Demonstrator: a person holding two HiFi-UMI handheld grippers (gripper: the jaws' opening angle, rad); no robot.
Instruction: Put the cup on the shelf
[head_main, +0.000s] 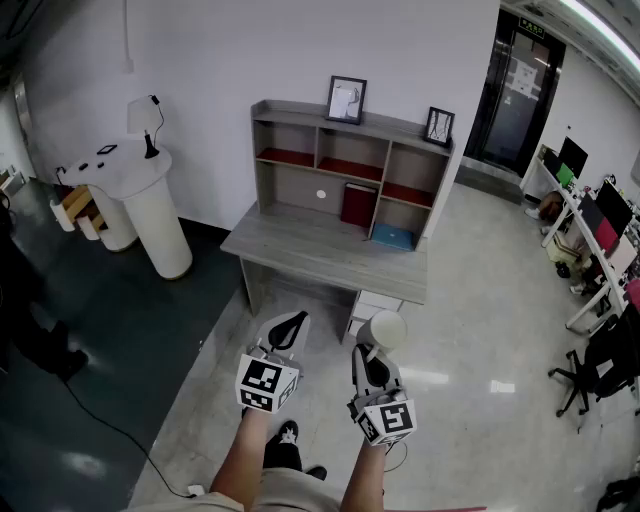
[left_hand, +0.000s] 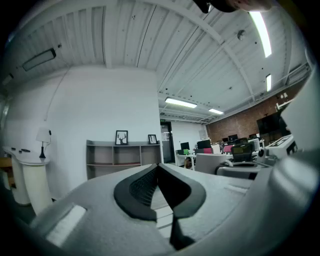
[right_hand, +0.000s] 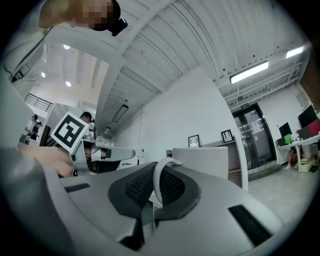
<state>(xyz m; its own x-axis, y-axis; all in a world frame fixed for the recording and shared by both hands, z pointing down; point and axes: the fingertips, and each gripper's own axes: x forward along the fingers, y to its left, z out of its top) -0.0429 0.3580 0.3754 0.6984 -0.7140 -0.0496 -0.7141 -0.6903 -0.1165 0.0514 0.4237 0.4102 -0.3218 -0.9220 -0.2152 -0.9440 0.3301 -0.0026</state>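
Note:
A white cup (head_main: 386, 330) rides in my right gripper (head_main: 368, 351), whose jaws are shut on its handle (right_hand: 158, 181). In the right gripper view the cup's body (right_hand: 205, 159) rises just beyond the jaws. My left gripper (head_main: 292, 324) is held beside it, shut with nothing between the fingers; in its own view the jaws meet at the left gripper (left_hand: 159, 172) tip. Both are held above the floor, in front of a grey desk (head_main: 300, 250). The grey shelf unit (head_main: 300, 135) with open compartments stands at the desk's back. The shelf (left_hand: 122, 152) also shows far ahead.
Two picture frames (head_main: 346, 100) stand on top of the shelf; a red book (head_main: 358, 204) and a blue item (head_main: 392, 236) sit in its lower bays. A white round pedestal with a lamp (head_main: 150, 205) is at left. Office desks and a chair (head_main: 590, 370) fill the right.

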